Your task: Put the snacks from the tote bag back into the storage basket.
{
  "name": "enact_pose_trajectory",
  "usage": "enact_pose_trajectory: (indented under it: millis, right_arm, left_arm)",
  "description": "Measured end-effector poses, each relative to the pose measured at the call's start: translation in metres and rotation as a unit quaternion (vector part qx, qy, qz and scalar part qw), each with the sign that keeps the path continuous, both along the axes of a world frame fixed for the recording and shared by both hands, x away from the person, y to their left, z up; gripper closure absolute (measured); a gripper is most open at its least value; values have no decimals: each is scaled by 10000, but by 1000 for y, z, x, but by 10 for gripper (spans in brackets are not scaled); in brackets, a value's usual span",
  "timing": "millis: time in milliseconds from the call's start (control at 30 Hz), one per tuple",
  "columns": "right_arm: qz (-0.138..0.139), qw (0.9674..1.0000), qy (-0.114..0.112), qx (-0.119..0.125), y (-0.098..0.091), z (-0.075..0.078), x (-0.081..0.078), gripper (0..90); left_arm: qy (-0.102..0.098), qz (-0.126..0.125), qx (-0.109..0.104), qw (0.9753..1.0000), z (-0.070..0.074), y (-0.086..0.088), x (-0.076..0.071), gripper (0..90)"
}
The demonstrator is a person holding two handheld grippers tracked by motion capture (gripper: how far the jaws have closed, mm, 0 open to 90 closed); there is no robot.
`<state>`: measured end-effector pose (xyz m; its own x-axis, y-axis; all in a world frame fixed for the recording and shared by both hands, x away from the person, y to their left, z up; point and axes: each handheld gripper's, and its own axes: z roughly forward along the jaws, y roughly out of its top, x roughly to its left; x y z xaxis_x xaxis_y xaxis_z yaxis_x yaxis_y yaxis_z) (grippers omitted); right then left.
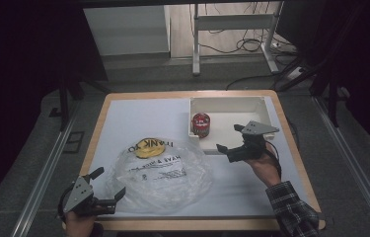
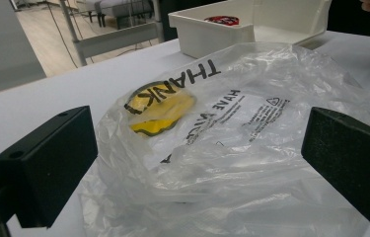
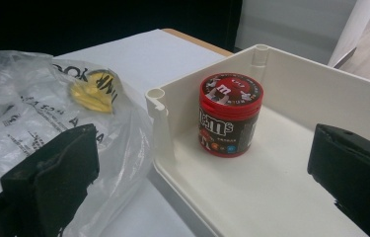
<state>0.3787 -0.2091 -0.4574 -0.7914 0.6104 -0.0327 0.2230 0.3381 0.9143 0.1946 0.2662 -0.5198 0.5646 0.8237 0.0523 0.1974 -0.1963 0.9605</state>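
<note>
From the high view, the left gripper [image 1: 107,183] sits at the near left corner of the table [image 1: 123,106], its 2 jaws spread wide and empty, tips just beside the near left edge of a crumpled clear plastic bag [image 1: 165,173]. The bag lies flat on the white tabletop with a yellow object [image 1: 149,147] inside its far end. The left gripper view brings out what the high view blurs: the black "THANK" lettering across the bag [image 2: 232,143] and the yellow object [image 2: 160,111] showing through the film, with both black pads standing apart on either side of the bag's near folds, touching nothing. The right gripper [image 1: 229,137] hovers at the near edge of the white tray [image 1: 232,101] at the table's far right, jaws parted and holding nothing. The right gripper view shows detail the other views lack: a red-lidded candy jar [image 3: 229,113] standing upright in the tray's [image 3: 291,74] left corner, near the wall, the bag [image 3: 49,108] touching the tray's outer side.
</note>
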Motion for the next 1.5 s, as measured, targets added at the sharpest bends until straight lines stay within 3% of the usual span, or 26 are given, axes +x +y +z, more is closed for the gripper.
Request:
enact_pose_trajectory:
  millis: [1500]
  right_arm:
    - [-246, 9995, -53, 184, -35, -9, -47, 0]
  left_arm:
    - [-9, 40, -12, 10000, 0, 0, 0, 6]
